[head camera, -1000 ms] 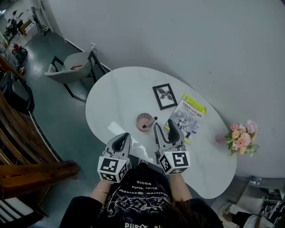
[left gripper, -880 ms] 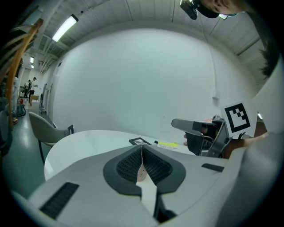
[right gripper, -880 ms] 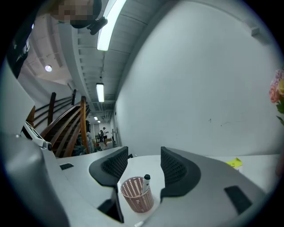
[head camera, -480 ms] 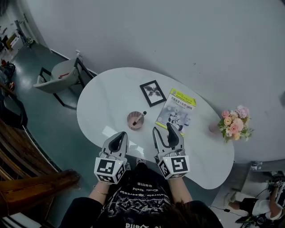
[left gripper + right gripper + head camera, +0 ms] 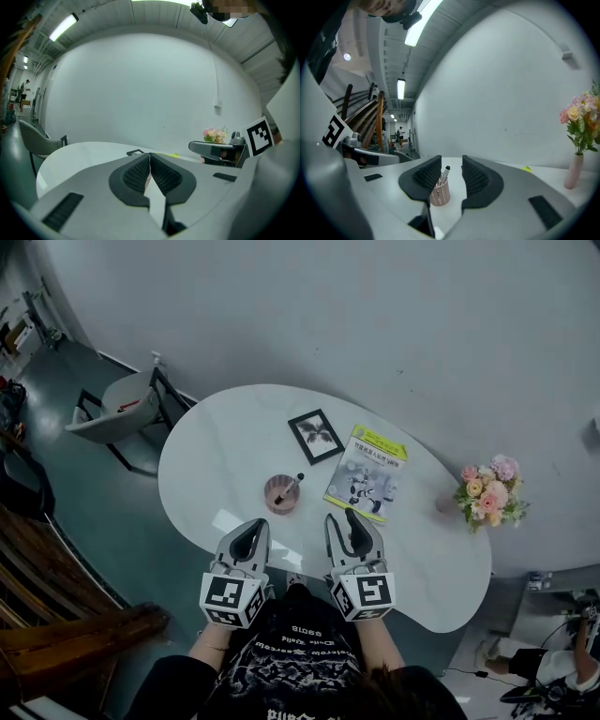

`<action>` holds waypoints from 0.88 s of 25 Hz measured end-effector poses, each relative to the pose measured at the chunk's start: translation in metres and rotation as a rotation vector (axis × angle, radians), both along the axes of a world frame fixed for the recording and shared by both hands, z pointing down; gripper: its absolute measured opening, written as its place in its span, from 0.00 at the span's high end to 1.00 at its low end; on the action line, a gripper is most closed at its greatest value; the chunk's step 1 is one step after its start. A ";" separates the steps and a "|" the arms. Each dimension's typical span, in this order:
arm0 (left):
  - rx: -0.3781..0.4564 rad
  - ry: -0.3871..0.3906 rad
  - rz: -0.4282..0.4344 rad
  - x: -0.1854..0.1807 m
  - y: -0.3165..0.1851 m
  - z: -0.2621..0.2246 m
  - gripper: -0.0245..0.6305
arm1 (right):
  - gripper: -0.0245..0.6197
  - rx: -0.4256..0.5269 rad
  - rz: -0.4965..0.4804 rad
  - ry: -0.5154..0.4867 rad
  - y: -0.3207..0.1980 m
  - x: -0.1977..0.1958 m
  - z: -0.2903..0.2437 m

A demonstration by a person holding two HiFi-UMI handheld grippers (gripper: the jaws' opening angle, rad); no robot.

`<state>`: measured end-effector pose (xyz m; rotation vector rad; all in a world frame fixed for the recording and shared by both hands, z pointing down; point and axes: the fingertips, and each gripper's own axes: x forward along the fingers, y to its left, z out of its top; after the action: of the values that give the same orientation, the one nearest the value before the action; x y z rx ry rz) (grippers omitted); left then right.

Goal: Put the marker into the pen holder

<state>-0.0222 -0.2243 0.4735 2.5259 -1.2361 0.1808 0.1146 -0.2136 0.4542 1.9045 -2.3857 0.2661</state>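
Now left gripper's (image 5: 251,527) jaws touch; right gripper's (image 5: 340,518), apart and empty, were just closing.

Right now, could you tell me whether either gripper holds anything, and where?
Nothing held: left gripper shut, empty; right gripper empty, jaws apart though just closing.

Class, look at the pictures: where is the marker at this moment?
In the head view the marker stands tilted in the pink pen holder on the white table, left of the magazine and nearer than the picture frame.
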 end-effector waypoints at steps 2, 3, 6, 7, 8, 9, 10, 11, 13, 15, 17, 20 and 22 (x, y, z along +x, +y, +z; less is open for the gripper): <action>0.004 0.001 0.003 0.000 0.001 -0.001 0.93 | 0.77 -0.002 -0.016 0.008 0.002 -0.004 0.001; 0.005 0.002 0.004 0.000 0.001 -0.001 0.93 | 0.79 -0.002 -0.021 0.006 0.003 -0.005 0.002; 0.007 0.003 0.007 -0.001 0.004 -0.001 0.93 | 0.83 0.003 -0.013 -0.003 0.007 -0.007 0.003; 0.009 0.004 0.008 -0.001 0.004 -0.001 0.93 | 0.85 0.005 -0.010 -0.003 0.008 -0.007 0.003; 0.010 0.005 0.008 -0.001 0.005 -0.002 0.93 | 0.87 0.006 -0.011 -0.001 0.009 -0.007 0.003; 0.011 0.006 0.009 -0.001 0.006 -0.002 0.93 | 0.88 0.005 -0.016 0.000 0.010 -0.008 0.003; 0.011 0.007 0.009 -0.001 0.007 -0.002 0.93 | 0.89 0.003 -0.024 0.001 0.011 -0.009 0.003; 0.010 0.007 0.009 -0.002 0.008 -0.002 0.93 | 0.89 0.001 -0.030 0.001 0.012 -0.011 0.004; 0.009 0.008 0.011 -0.002 0.010 -0.002 0.93 | 0.90 -0.001 -0.032 0.004 0.014 -0.012 0.004; 0.007 0.009 0.011 -0.003 0.011 -0.002 0.93 | 0.91 0.000 -0.027 0.005 0.015 -0.013 0.004; 0.006 0.009 0.010 -0.004 0.013 -0.001 0.93 | 0.91 0.003 -0.021 0.005 0.016 -0.013 0.003; 0.007 0.008 0.009 -0.004 0.015 -0.001 0.93 | 0.92 0.007 -0.008 0.006 0.018 -0.010 0.003; 0.009 0.007 0.011 -0.003 0.016 -0.001 0.93 | 0.92 0.006 0.001 0.006 0.019 -0.008 0.003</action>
<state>-0.0256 -0.2078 0.4720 2.5393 -1.2231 0.1700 0.1064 -0.1951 0.4571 1.9057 -2.3845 0.2530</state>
